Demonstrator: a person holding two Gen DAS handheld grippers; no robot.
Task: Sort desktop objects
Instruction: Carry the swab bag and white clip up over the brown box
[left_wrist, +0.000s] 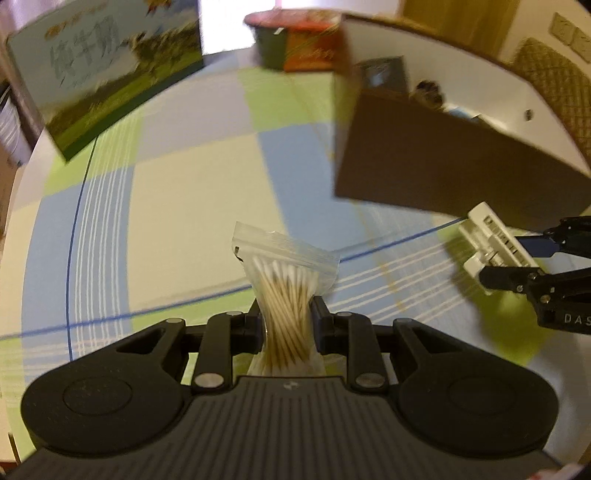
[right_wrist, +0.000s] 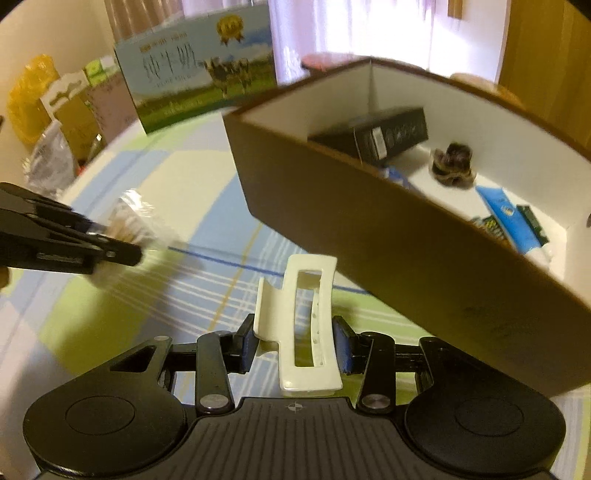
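A bag of cotton swabs (left_wrist: 286, 295) is pinched at its waist in the left hand-held gripper (left_wrist: 286, 325), above the tabletop (left_wrist: 192, 192). A white hair claw (right_wrist: 303, 325) is clamped in the right hand-held gripper (right_wrist: 295, 349), just before the brown box (right_wrist: 369, 229), probably for dropping in.

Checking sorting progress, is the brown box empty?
No. The brown box holds a black carton, blue tube and a dark fuzzy item.

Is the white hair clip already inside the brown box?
No. The white hair clip is clamped in the right gripper, outside the brown box and in front of its near wall.
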